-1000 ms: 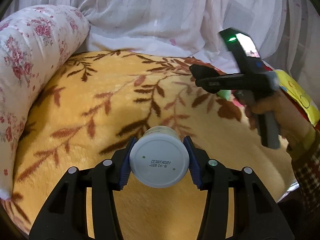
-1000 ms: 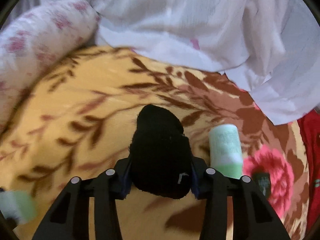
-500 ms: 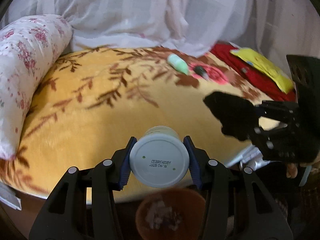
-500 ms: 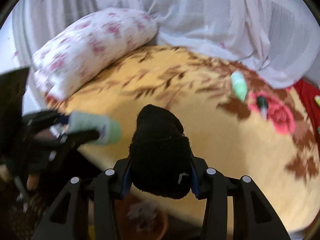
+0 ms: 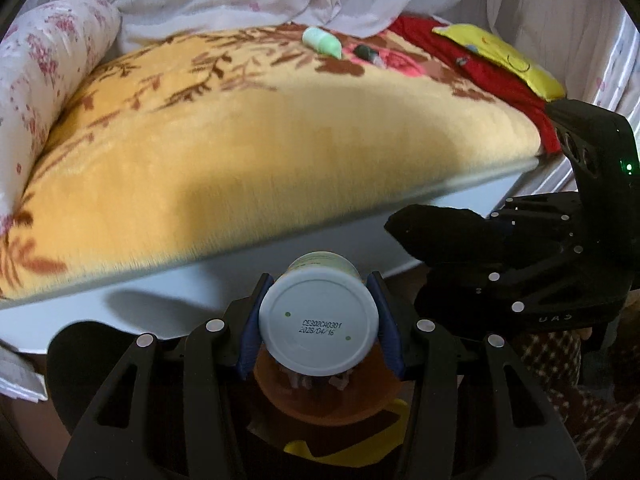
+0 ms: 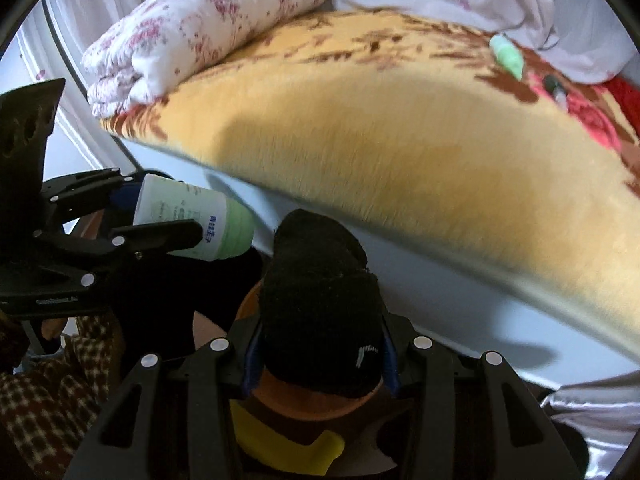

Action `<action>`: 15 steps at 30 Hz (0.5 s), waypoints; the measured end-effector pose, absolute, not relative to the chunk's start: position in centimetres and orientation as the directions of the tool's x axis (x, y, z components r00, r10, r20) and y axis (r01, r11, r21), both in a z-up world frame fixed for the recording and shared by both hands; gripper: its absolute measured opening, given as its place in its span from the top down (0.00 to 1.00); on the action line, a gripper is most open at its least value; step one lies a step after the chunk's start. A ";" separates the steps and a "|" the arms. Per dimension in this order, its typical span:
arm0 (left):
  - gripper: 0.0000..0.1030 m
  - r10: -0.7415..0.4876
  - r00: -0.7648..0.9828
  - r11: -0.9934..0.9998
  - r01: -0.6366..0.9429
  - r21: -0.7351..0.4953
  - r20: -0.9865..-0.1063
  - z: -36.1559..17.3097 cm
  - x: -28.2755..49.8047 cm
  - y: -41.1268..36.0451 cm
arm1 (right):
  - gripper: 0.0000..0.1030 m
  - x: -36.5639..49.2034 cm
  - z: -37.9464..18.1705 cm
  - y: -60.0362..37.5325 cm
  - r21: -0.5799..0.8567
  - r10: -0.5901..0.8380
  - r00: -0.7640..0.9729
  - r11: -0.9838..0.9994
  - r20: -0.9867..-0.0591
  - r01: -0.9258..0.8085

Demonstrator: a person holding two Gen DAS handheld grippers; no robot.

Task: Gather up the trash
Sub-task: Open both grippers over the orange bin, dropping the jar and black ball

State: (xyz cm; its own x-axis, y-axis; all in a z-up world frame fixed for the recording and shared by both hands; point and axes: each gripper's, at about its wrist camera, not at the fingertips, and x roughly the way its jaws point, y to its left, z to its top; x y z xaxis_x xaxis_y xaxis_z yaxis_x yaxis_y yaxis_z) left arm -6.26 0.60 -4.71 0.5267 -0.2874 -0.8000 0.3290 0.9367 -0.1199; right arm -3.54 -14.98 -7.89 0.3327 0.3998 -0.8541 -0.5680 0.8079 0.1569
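Observation:
My left gripper is shut on a white and green bottle, base toward the camera; it also shows in the right wrist view. My right gripper is shut on a black sock, seen at the right in the left wrist view. Both hang just off the bed's edge over an orange bin on the floor, also seen in the right wrist view. A second green bottle and a small dark item lie at the far side of the bed.
The bed has a yellow leaf-pattern blanket, a floral pillow at left, white curtain behind, a red cloth and a yellow cushion at right. A yellow item lies beside the bin.
Both grippers have pulled back from over the bed and dropped below its edge, over the orange bin. Each keeps its hold on its item.

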 end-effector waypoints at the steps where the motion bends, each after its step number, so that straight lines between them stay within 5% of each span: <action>1: 0.54 -0.288 0.518 0.936 0.330 -0.122 -0.805 -5.0 -6.4 0.6 | 0.56 -3.7 -8.3 -14.8 0.161 0.398 0.322 0.807 -0.859 -0.569; 9: 0.54 -0.286 0.464 0.931 0.341 -0.129 -0.838 -6.8 -7.2 0.2 | 0.54 -4.5 -10.3 -14.6 0.172 0.376 0.267 0.807 -0.887 -0.565; 15: 0.52 -0.246 0.443 0.941 0.323 -0.102 -0.862 -7.0 -6.9 0.1 | 0.34 -4.5 -10.2 -14.9 0.133 0.347 0.298 0.819 -0.889 -0.558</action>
